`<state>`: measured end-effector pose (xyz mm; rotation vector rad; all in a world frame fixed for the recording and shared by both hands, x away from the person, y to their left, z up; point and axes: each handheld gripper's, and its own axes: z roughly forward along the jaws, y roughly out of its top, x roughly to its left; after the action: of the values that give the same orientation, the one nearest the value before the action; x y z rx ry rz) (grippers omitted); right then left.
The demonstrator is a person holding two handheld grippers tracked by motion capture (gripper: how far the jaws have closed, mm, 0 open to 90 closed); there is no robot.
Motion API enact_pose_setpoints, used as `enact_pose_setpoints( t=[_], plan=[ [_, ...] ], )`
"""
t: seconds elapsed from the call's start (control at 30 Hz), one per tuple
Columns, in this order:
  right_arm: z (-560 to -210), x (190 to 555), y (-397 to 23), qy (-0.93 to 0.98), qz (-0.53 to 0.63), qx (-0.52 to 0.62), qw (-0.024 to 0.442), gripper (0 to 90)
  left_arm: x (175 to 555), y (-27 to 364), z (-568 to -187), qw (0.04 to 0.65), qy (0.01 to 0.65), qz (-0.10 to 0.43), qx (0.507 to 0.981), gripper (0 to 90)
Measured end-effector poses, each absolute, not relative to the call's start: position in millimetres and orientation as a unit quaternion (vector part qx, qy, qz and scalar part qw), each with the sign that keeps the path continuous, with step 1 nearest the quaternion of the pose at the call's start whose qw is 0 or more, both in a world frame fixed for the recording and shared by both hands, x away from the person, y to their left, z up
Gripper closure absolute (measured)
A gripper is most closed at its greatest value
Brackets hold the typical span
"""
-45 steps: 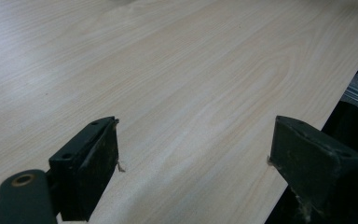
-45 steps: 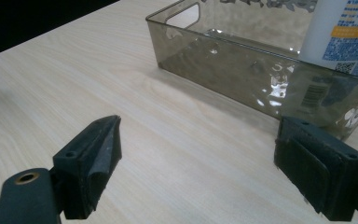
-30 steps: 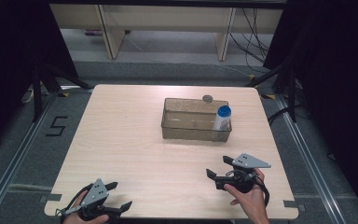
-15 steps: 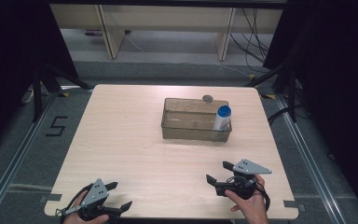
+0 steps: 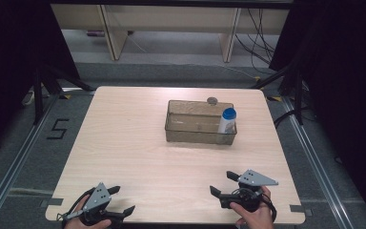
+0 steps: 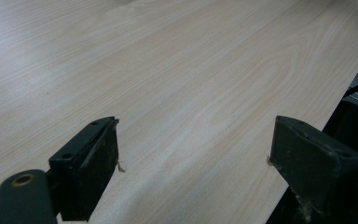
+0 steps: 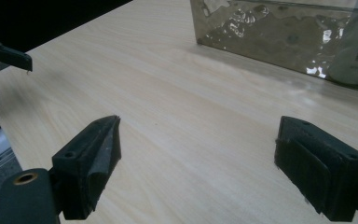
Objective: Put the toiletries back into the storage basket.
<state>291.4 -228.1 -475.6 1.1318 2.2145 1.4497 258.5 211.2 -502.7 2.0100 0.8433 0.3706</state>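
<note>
High view: the left gripper [image 5: 119, 200] sits at the desk's [image 5: 133, 143] near left corner, the right gripper [image 5: 223, 183] near the near right corner, both with jaws apart and empty. A clear bin [image 5: 193, 129] stands toward the far right edge, a blue-capped bottle [image 5: 227, 120] upright in its right end, well apart from both grippers.

Left gripper view: jaws spread over bare desk [image 6: 177, 84].

Right gripper view: jaws spread, bin [image 7: 279, 37] ahead.
</note>
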Motion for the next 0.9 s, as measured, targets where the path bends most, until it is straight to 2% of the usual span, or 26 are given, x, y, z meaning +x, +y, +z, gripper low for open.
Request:
enact_pose_setpoints(
  t=[0.07, 0.27, 0.53, 0.63, 0.83, 0.9],
  plan=[
    [-477.1, 291.6, -227.8, 0.762, 0.502, 0.384, 0.142, 15.6, 258.4, 211.0, -502.8, 0.45, 0.341, 0.149, 0.812, 15.1],
    [-480.5, 282.9, -224.0, 0.766, 0.499, 0.387, 0.118, 15.6, 258.1, 211.2, -502.4, 0.447, 0.342, 0.151, 0.812, 15.1],
    [-481.0, 274.7, -224.1, 0.774, 0.495, 0.374, 0.126, 15.6, 258.3, 210.5, -503.3, 0.453, 0.345, 0.147, 0.809, 15.1],
    [-482.4, 271.3, -223.5, 0.772, 0.493, 0.383, 0.114, 15.6, 258.2, 210.1, -503.4, 0.453, 0.345, 0.146, 0.809, 15.1],
    [-483.6, 268.8, -226.2, 0.777, 0.489, 0.375, 0.131, 15.6, 258.3, 210.8, -503.1, 0.452, 0.344, 0.147, 0.81, 15.1],
    [-483.9, 265.8, -225.1, 0.775, 0.491, 0.38, 0.119, 15.6, 258.2, 210.3, -503.3, 0.453, 0.345, 0.146, 0.809, 15.1]
  ],
)
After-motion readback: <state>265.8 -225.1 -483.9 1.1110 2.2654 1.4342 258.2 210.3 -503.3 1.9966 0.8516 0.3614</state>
